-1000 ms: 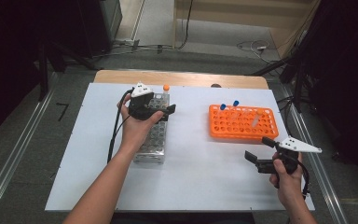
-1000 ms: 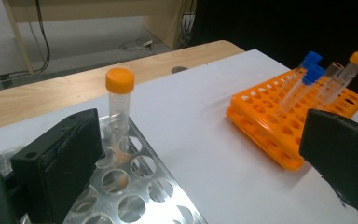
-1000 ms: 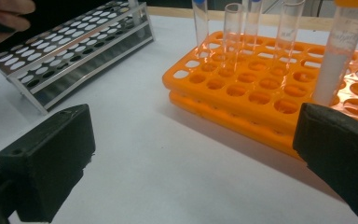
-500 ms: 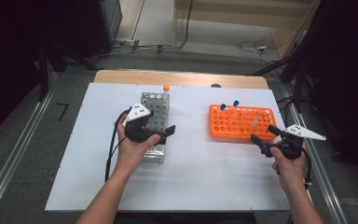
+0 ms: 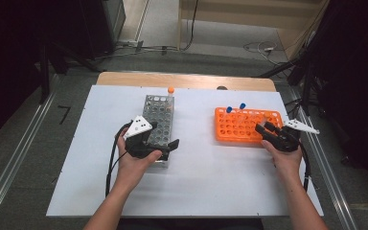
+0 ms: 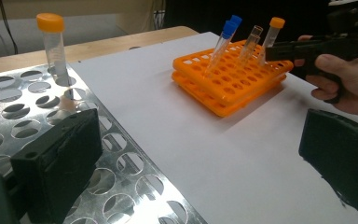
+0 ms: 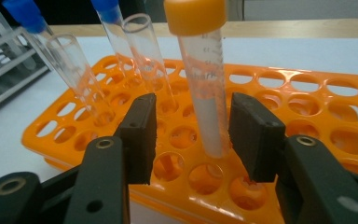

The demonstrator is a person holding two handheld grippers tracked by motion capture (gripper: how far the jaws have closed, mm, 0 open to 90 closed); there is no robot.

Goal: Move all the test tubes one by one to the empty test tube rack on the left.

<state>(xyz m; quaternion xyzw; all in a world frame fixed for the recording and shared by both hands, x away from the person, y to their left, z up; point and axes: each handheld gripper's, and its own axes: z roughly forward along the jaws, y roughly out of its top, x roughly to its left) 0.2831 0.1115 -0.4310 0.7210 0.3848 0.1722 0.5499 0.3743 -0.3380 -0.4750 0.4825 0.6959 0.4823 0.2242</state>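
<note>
Left hand: your left forearm comes in from the bottom edge and your left hand (image 5: 135, 160) rests at the near end of the metal rack (image 5: 157, 117), palm toward the table.
Left gripper: your left gripper (image 5: 165, 149) lies level and points across the table toward the orange rack; its jaws are spread wide with nothing between them. In the left gripper view one jaw hangs over the metal rack's perforated top and the other over bare white table (image 5: 196, 182).
Metal rack: a grey rack of round holes lying lengthwise away from you on the left half of the table; one clear tube with an orange cap (image 6: 53, 44) stands upright at its far corner.
Orange rack: the orange rack (image 5: 230, 132) sits on the right half of the table, well apart from the metal rack; two blue-capped tubes (image 5: 235, 108) lean in holes near its far edge, and an uncapped clear tube (image 7: 151, 63) stands beside them.
Orange-capped tube: the orange-capped tube (image 7: 205, 88) stands upright in a hole near the rack's right end; its body is clear with printed markings.
Right gripper: your right gripper (image 7: 193, 133) has just been closing; the orange-capped tube stands between the jaws, close to the right-hand one in the right gripper view, with a gap on each side, so it is not yet clamped.
Right hand: your right hand (image 5: 283, 155) reaches from the bottom right and holds the gripper at the rack's near right corner, aimed toward the far left.
</note>
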